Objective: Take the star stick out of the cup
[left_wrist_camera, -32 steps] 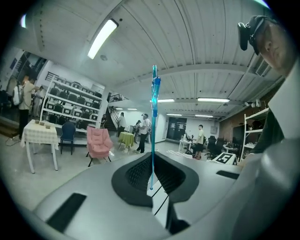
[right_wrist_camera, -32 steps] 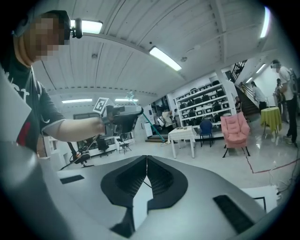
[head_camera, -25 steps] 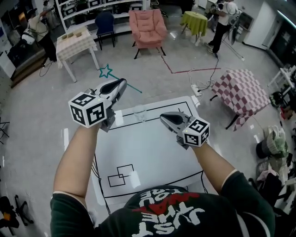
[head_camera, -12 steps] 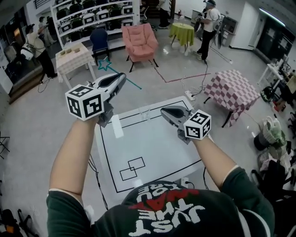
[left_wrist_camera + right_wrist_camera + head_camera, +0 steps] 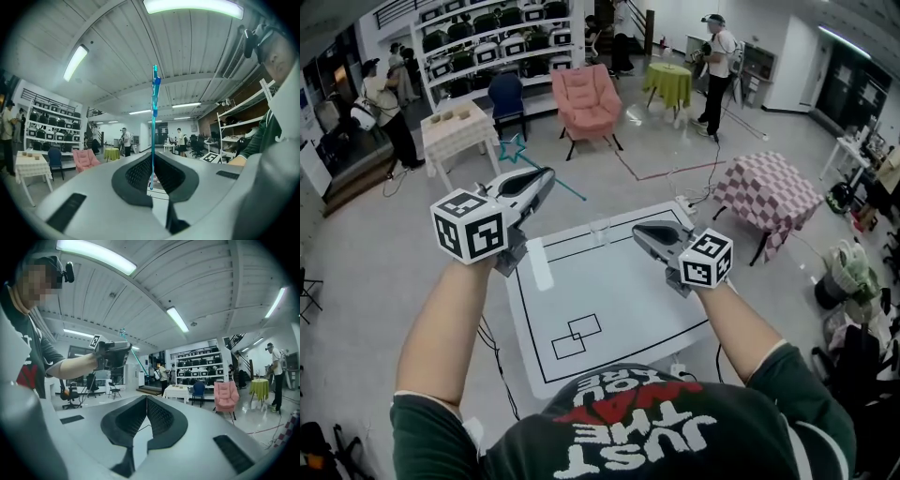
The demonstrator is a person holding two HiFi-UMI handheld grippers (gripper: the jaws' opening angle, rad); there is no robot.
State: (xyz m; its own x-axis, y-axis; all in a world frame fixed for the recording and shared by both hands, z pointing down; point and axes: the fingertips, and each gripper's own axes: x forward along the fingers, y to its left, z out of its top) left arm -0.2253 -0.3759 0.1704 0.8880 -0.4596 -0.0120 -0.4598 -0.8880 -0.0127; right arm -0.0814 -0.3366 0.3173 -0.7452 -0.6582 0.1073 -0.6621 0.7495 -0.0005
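The teal star stick (image 5: 515, 147) is clear of the cup, and my left gripper (image 5: 547, 174) is shut on its shaft above the table's far left corner. Its star points up and left, and the thin tail (image 5: 572, 192) sticks out to the right. In the left gripper view the stick (image 5: 153, 126) stands upright between the closed jaws of that gripper (image 5: 151, 174). The clear cup (image 5: 600, 229) stands with nothing in it at the white table's (image 5: 609, 300) far edge. My right gripper (image 5: 639, 228) hovers just right of the cup, shut on nothing. The right gripper view shows its jaws pressed together (image 5: 146, 398) and the left gripper (image 5: 115, 350) holding the stick (image 5: 136, 356).
Black outline rectangles are drawn on the table (image 5: 577, 336). Beyond it on the floor are a pink armchair (image 5: 586, 94), a small checked table (image 5: 455, 127), a red-checked table (image 5: 769, 192) and cables. People stand at the back by the shelves.
The head view has tilted up, so the table and cup sit lower and smaller. The left gripper keeps the stick raised. The right gripper stays shut beside the cup.
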